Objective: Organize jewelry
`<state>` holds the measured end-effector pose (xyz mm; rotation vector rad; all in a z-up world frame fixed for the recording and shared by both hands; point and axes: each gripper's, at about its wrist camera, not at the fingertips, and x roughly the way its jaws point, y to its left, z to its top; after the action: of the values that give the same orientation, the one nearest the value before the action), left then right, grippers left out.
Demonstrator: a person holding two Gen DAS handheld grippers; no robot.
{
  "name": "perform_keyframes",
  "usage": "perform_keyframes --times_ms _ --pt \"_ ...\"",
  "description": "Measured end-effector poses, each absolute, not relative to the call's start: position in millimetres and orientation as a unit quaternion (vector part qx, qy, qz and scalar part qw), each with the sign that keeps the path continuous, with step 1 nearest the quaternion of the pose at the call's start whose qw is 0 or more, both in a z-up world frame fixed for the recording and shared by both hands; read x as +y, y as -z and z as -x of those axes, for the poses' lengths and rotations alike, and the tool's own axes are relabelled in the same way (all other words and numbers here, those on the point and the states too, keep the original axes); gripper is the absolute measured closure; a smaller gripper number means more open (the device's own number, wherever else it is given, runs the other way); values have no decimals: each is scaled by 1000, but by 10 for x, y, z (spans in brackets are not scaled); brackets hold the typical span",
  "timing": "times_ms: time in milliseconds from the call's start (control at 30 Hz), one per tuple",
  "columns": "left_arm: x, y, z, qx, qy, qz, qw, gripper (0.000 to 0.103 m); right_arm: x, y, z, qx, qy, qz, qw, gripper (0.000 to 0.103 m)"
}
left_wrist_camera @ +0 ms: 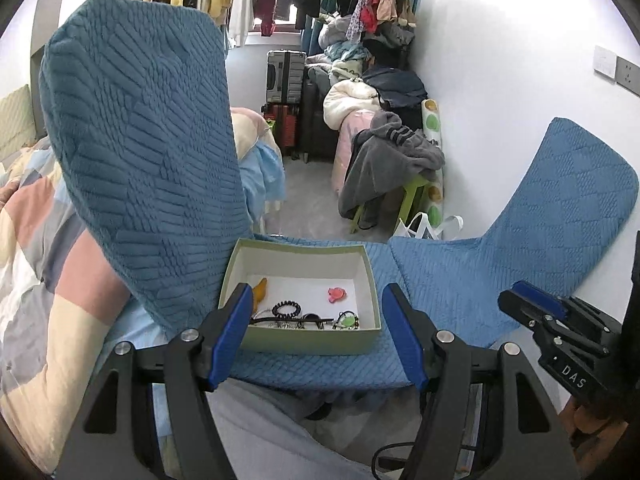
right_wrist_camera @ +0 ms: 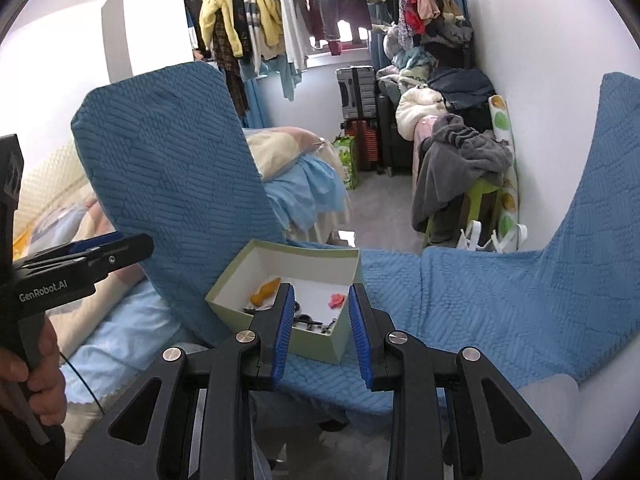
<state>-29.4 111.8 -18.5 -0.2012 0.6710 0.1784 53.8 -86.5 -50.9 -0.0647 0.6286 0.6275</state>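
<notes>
A pale green open box stands on a blue textured cover. Inside it lie an orange clip, a pink clip, a black coil hair tie, a dark thin accessory and a green-black piece. My left gripper is open and empty, just in front of the box. My right gripper is open and empty, close before the box; the orange clip and pink clip show there too. The right gripper also shows in the left wrist view.
A blue covered chair back rises left of the box, another blue covered part at the right. A bed with a patchwork quilt lies left. Suitcases, piled clothes and a green stool stand behind.
</notes>
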Motion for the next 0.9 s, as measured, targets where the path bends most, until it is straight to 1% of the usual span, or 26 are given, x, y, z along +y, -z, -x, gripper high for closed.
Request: perform_keyframes --times_ms 400,467,600,633,700,767,800,900 --pt "1082 299 316 346 -84 96 930 36 -1028 590 -472 313 -275 21 909 74" --pt "1065 307 305 347 -81 98 929 36 -1043 608 -493 316 -269 18 910 71" --pt "1042 343 271 353 -75 97 928 36 -1073 643 -494 320 -260 17 911 69" --pt "1037 351 265 354 -72 97 928 36 -1078 645 -492 320 -258 17 912 65" --pt "1039 364 251 355 -71 97 927 36 -1099 653 -491 318 -247 18 915 52" --pt "1050 373 235 357 -68 96 927 36 -1122 653 -489 312 -236 17 920 26" --pt "1054 379 222 359 -68 96 926 36 -1133 652 -489 309 -231 19 922 22" --pt "1056 396 206 362 -68 100 924 36 -1141 659 -510 308 -223 22 924 19"
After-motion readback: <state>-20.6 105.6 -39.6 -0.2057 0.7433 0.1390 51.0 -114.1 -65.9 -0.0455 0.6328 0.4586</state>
